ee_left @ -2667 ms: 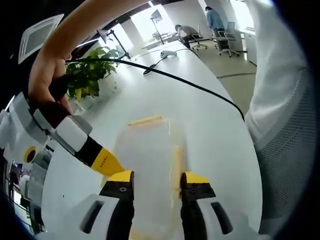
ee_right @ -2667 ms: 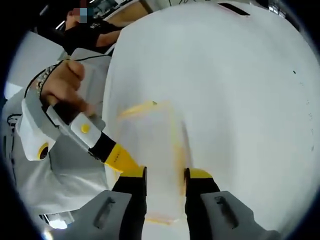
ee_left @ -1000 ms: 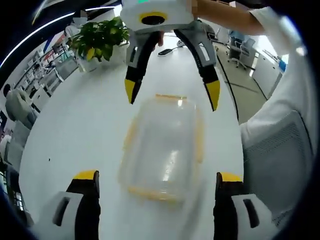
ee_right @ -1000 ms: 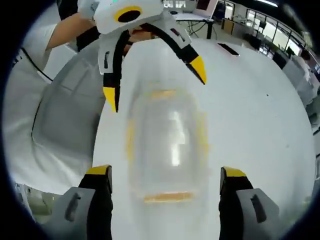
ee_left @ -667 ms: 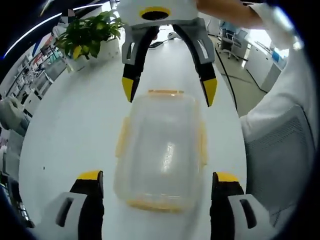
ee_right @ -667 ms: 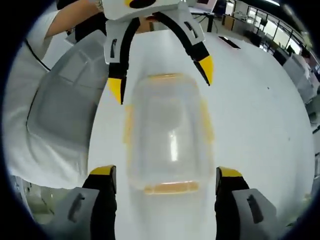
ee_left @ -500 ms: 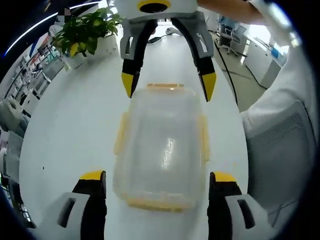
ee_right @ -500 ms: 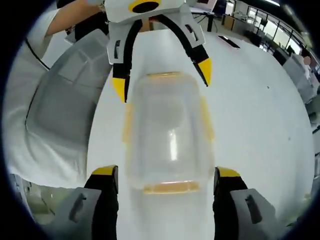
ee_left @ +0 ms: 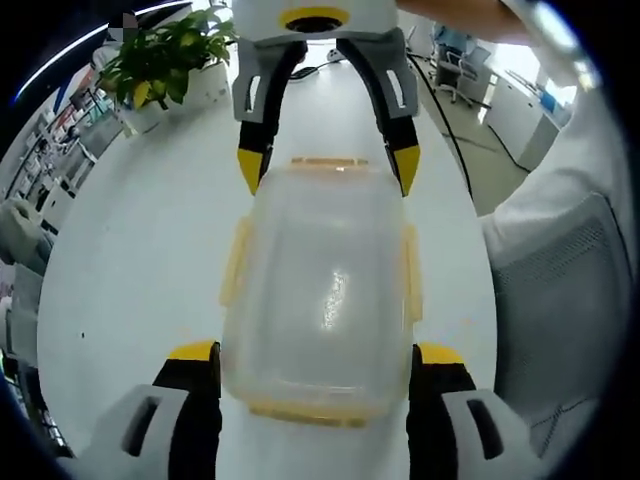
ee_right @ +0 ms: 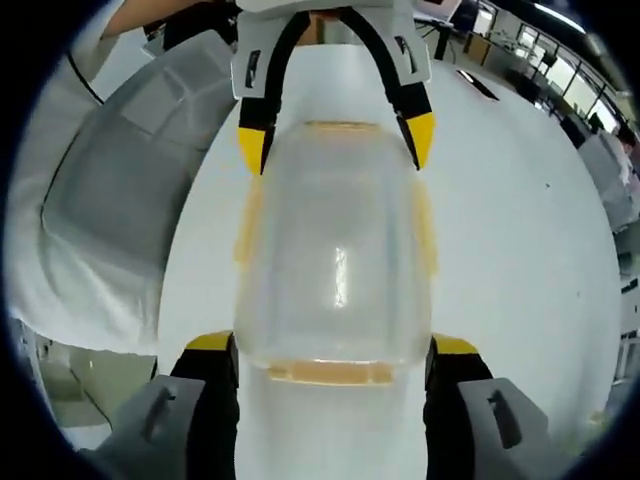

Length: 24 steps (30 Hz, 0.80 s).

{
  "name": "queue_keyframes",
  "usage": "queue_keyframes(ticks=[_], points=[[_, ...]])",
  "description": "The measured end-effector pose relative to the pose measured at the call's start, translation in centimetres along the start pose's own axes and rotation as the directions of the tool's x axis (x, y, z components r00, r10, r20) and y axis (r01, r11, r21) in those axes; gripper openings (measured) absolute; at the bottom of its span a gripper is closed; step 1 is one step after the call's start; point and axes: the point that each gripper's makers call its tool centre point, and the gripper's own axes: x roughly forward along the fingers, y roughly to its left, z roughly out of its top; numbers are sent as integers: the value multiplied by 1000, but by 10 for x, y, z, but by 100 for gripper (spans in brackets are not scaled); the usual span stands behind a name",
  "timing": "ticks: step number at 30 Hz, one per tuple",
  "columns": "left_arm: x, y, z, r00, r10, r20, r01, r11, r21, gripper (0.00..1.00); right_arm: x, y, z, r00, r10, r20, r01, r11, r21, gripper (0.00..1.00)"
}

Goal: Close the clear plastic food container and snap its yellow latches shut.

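The clear plastic container [ee_left: 320, 290] lies on the white table [ee_left: 130, 260] with its lid on and yellow latches along its sides and ends; I cannot tell whether the latches are snapped. My left gripper [ee_left: 318, 352] is open, its yellow-tipped jaws flanking the container's near end, close against the corners. My right gripper [ee_left: 326, 168] reaches in from the far end, open, its tips beside the far corners. In the right gripper view the same container [ee_right: 335, 270] sits between the right gripper [ee_right: 332, 345] and the left gripper [ee_right: 337, 138] opposite.
A potted plant [ee_left: 160, 65] stands at the table's far left. A black cable [ee_left: 440, 110] runs along the right side. The person's white-clothed body [ee_left: 560, 300] is close by the table edge [ee_right: 100, 220]. A dark flat object [ee_right: 478, 85] lies further off on the table.
Both grippers have come in toward the container from opposite ends, and their wide jaws have narrowed onto its corners. The container looms larger in both views.
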Motion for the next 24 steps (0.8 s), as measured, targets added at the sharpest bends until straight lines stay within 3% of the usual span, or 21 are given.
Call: queue_keyframes(ticks=[3, 9, 19, 24], points=[[-3, 0, -9, 1000, -4, -20, 4, 1000, 6, 73, 4, 1, 8, 1000, 1, 12, -1, 1000, 3, 73], [-18, 2, -45, 993, 0, -116, 6, 999, 45, 73, 19, 3, 45, 998, 2, 60, -3, 1000, 19, 73], [-42, -4, -97, 990, 43, -136, -40, 999, 24, 74, 40, 11, 100, 991, 0, 132, 0, 1000, 4, 73], [-48, -4, -113, 985, 69, -159, -67, 998, 17, 74, 47, 12, 116, 992, -2, 126, 2, 1000, -5, 73]])
